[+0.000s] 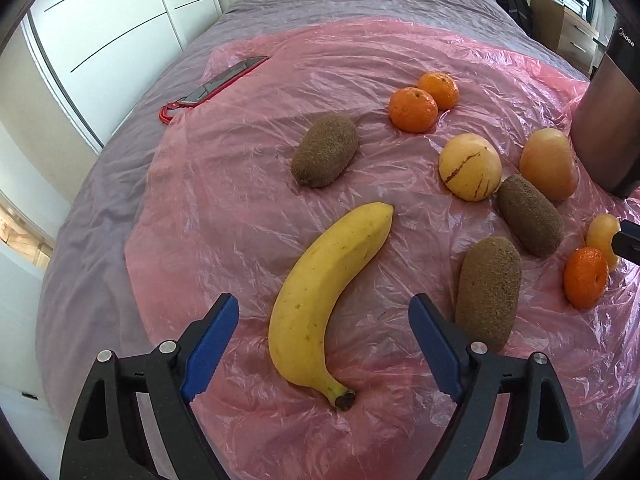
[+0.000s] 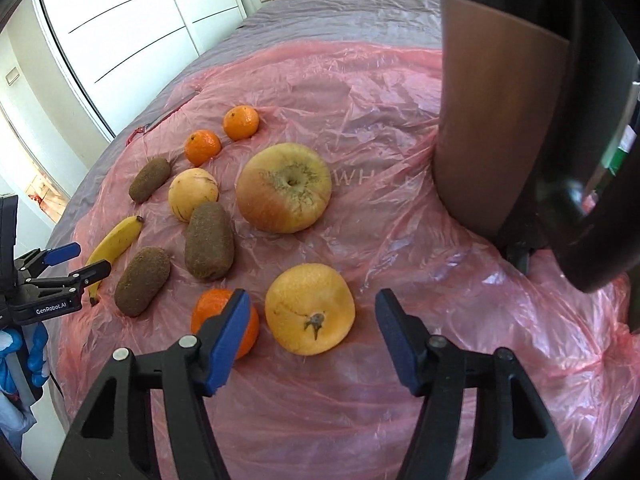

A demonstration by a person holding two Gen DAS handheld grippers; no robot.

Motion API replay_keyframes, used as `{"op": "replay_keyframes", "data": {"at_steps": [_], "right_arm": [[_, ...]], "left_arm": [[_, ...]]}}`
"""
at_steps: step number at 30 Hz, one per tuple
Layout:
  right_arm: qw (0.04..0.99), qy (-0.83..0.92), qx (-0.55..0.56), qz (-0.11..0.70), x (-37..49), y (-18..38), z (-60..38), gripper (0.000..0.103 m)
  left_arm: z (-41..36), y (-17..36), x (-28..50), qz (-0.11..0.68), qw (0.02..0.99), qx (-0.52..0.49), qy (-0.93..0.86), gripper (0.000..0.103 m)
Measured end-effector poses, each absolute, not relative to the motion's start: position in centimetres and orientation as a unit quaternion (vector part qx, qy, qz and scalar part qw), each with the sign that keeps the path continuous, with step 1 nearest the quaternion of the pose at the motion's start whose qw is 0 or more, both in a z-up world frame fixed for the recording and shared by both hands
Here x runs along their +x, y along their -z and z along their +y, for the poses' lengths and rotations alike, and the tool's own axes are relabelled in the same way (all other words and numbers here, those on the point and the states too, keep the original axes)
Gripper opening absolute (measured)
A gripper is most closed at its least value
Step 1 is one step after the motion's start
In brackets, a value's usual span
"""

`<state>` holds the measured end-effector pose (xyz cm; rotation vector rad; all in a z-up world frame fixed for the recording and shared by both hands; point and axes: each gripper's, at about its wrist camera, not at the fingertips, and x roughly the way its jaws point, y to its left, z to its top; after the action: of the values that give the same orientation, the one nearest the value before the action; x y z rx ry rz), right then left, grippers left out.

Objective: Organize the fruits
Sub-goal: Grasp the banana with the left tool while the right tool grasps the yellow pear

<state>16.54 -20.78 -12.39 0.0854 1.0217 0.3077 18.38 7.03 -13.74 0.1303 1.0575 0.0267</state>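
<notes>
blue-padded fingers of the left gripper (image 1: 324,344) stand spread wide and empty, straddling the lower half of the banana (image 1: 326,300), which lies on the pink plastic sheet (image 1: 224,184) over the bed. its long axis runs from the stem near the fingers up and to the right, roughly along their reach, so closing across it looks simplest. the right gripper (image 2: 312,334) is likewise released, with a yellow round fruit (image 2: 310,314) just ahead between its fingers and a mandarin (image 2: 208,308) behind the left one.
</notes>
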Motion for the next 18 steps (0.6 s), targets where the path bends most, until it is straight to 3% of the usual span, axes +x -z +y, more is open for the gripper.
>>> {"op": "replay_keyframes", "data": {"at_steps": [3,6,8,13,15,18], "right_arm": [[0.856,-0.147,0.039,0.495,16.8,13.4,-20.4,0.067],[0.851,-0.148,0.035,0.502,17.1,14.3,-20.0,0.053],[0.849,-0.149,0.031,0.505,17.2,14.8,-19.9,0.038],[0.848,-0.151,0.023,0.507,17.5,15.4,-19.5,0.036],[0.848,-0.152,0.023,0.507,17.5,15.4,-19.6,0.036],[0.848,-0.154,0.023,0.506,17.5,15.4,-19.6,0.035]], "left_arm": [[7.2,14.1,18.8,0.509,0.859,0.058,-0.002,0.08],[7.4,14.7,19.5,0.52,0.853,0.053,0.007,0.071],[7.6,15.1,19.8,0.528,0.848,0.051,0.011,0.062],[7.7,15.8,20.4,0.537,0.842,0.055,0.014,0.053],[8.0,15.9,20.6,0.54,0.84,0.054,0.012,0.039],[8.5,16.0,20.6,0.542,0.839,0.046,0.02,0.033]]}}
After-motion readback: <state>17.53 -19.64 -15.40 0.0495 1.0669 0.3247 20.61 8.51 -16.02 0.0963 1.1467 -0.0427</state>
